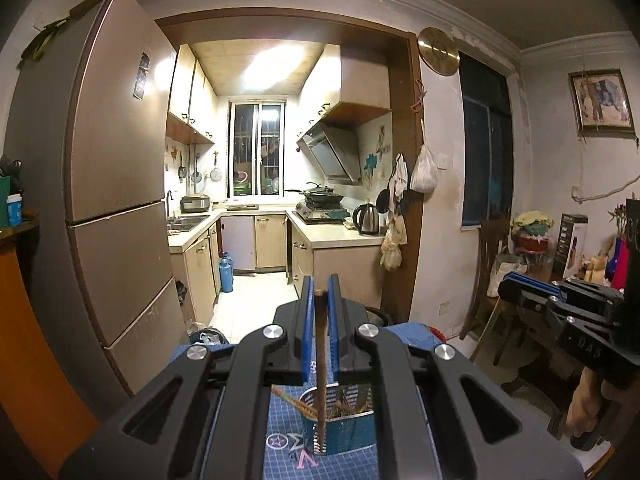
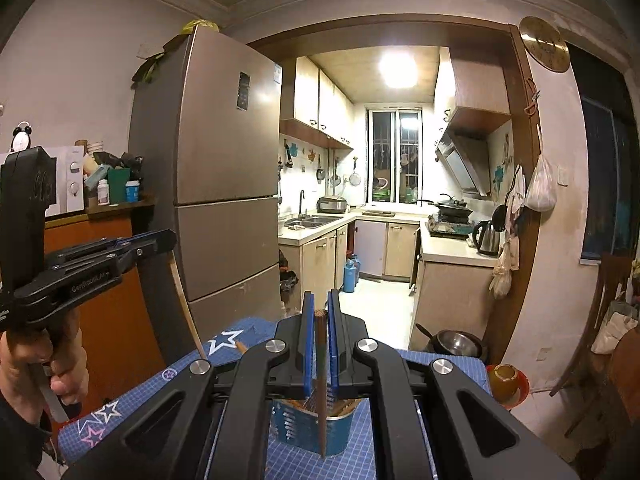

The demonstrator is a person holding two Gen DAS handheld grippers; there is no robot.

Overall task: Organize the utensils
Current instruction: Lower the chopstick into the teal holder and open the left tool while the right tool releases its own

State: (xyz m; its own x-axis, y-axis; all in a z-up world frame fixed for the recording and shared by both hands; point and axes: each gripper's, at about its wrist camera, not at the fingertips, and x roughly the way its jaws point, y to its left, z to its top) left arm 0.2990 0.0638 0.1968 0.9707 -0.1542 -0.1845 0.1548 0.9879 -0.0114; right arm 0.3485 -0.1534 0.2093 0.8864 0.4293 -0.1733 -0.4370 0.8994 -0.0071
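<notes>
My left gripper (image 1: 320, 280) is shut on a brown chopstick (image 1: 320, 340) that hangs straight down between the blue pads. Its lower end shows in front of a perforated metal utensil holder (image 1: 348, 428) on the blue mat. Several more chopsticks (image 1: 290, 400) lean out of the holder. My right gripper (image 2: 319, 298) is shut on a second brown chopstick (image 2: 321, 348), which also hangs upright over the holder (image 2: 296, 424). Each gripper shows in the other's view: the right one (image 1: 510, 282) at the right edge, the left one (image 2: 168, 238) at the left, held by a hand (image 2: 60, 352).
The blue star-printed cutting mat (image 2: 140, 392) covers the table. A small orange bowl (image 2: 506, 384) stands at the mat's right edge, and a metal pot (image 2: 456, 344) sits on the floor beyond. A tall fridge (image 1: 116, 160) stands to the left, a wooden chair (image 1: 490, 260) to the right, and the kitchen lies ahead.
</notes>
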